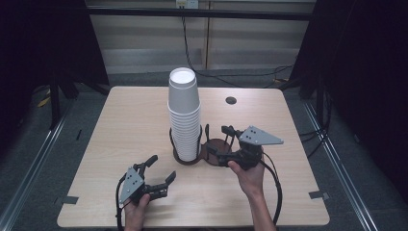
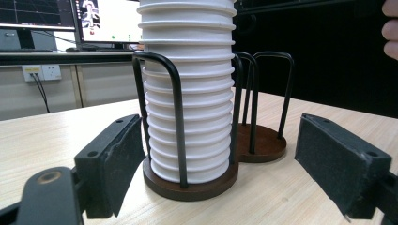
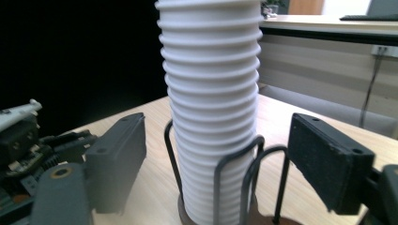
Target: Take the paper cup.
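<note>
A tall stack of white paper cups stands in the left ring of a black wire cup holder with two round brown bases, mid-table. The holder's right ring is empty. My left gripper is open near the front edge, a little short of the holder, pointing at it. In the left gripper view the cup stack and the holder stand between the open jaws, farther off. My right gripper is open at the empty right ring. In the right gripper view the stack rises close ahead.
The light wooden table has a small dark round hole at the back right. Cables trail from both grippers toward the front edge. Grey floor and dark curtains surround the table. Monitors sit on a desk beyond.
</note>
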`<state>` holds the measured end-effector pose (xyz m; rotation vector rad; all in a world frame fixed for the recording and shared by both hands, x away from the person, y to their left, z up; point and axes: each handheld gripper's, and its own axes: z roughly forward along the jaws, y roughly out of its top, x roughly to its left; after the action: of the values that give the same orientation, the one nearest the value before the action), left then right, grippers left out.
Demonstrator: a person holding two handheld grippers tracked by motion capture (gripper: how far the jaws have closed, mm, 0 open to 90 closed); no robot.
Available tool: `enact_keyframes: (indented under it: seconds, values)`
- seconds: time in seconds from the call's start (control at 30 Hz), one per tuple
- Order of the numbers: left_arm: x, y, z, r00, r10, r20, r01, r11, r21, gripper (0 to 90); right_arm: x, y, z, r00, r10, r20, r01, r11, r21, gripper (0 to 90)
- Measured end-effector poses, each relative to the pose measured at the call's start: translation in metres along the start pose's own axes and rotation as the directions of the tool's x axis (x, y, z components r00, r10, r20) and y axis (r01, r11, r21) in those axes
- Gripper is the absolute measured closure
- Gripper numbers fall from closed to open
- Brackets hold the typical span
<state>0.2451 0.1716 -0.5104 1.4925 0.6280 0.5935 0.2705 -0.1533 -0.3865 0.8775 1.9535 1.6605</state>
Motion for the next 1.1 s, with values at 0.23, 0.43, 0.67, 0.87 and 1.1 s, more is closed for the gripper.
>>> enact_keyframes:
  seconds: [0.23, 0.43, 0.67, 0.87, 1.1]
  values:
    - [0.000, 0.000, 0.000, 1.0000, 0.000, 0.001, 0.000, 1.0000, 0.000, 15.6, -0.003, 0.017, 0.006, 0.9970, 0.004, -0.077, -0.006, 1.000, -0.015, 20.4]
    - [0.000, 0.000, 0.000, 1.0000, 0.001, 0.002, -0.001, 1.0000, -0.001, 15.6, -0.003, 0.041, 0.010, 0.9949, -0.027, -0.098, 0.025, 0.999, -0.020, 20.3]
    - [0.000, 0.000, 0.000, 1.0000, 0.001, 0.002, -0.001, 1.0000, -0.001, 15.6, -0.006, 0.065, 0.016, 0.9910, -0.037, -0.128, 0.033, 0.999, -0.032, 18.3]
    - [0.000, 0.000, 0.000, 1.0000, 0.001, 0.003, -0.001, 1.0000, -0.002, 15.6, -0.007, 0.078, 0.021, 0.9889, -0.051, -0.139, 0.046, 0.998, -0.042, 18.4]
    - [0.000, 0.000, 0.000, 1.0000, 0.000, 0.006, 0.000, 1.0000, -0.002, 15.6, -0.009, 0.089, 0.025, 0.9883, -0.051, -0.144, 0.046, 0.998, -0.041, 18.3]
